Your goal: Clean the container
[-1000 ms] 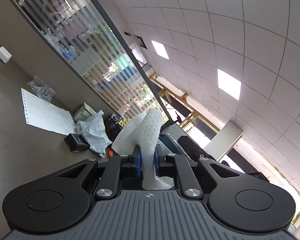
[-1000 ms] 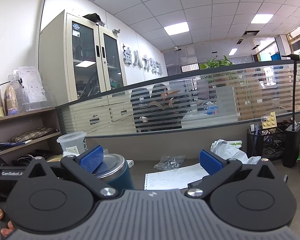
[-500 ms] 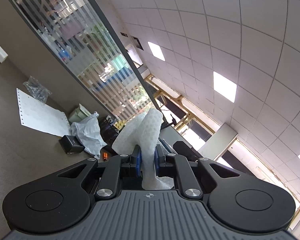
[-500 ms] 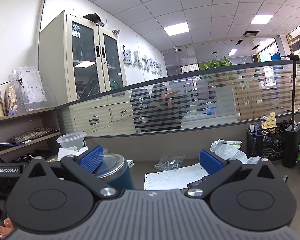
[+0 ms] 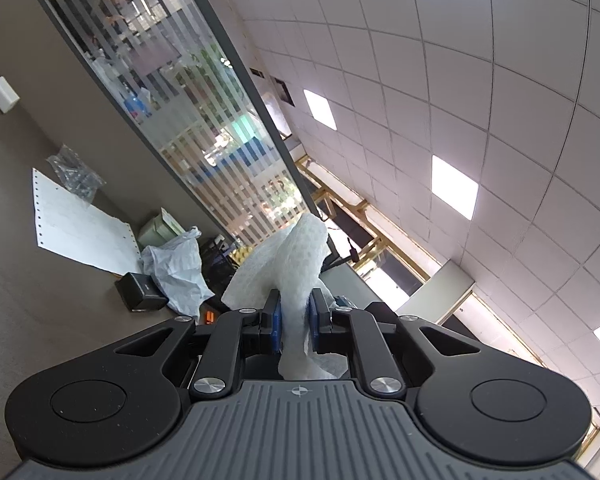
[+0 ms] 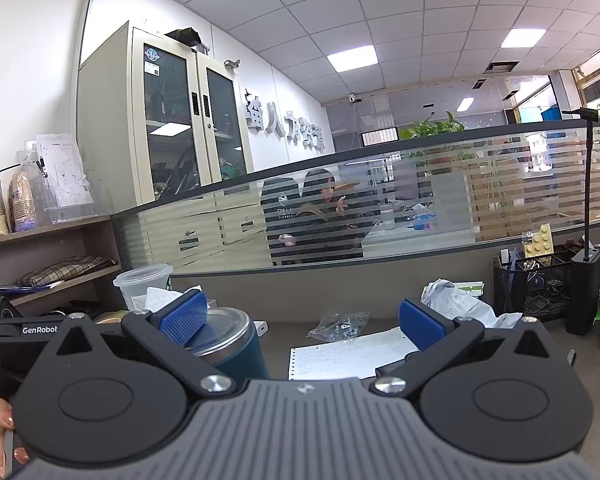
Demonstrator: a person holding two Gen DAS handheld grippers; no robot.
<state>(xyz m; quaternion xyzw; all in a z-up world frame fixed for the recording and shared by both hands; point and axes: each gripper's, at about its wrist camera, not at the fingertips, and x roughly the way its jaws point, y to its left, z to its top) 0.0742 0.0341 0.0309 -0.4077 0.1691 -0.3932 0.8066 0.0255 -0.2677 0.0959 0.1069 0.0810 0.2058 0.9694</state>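
In the left wrist view, a wad of white paper towel (image 5: 300,264) is pinched between the blue pads of the left hand-held gripper (image 5: 294,316), which is closed narrowly on it; most of the wad stands out beyond the pads at frame centre. In the right wrist view, the right hand-held gripper (image 6: 302,318) stands wide apart and holds nothing. The container, a dark teal cup (image 6: 228,344) with a steel rim, stands on the desk (image 6: 284,336) at lower left of centre, partly hidden behind the left pad. The left hand-held gripper's black body (image 6: 4,340) is seen at the left edge, just beside the cup, with a corner of towel showing above the pad.

The step in hand is judged to be bringing the towel to the cup for wiping. It is done best if the cup is first steadied: the open right hand-held gripper should be closed around the cup's wall, low enough that the mouth is left free. The towel should then be led into the mouth wad-first and swept round the inner wall, with the pinch kept firm so the towel is not dragged out. The sheet of paper (image 6: 352,354) beside the cup should be left undisturbed.
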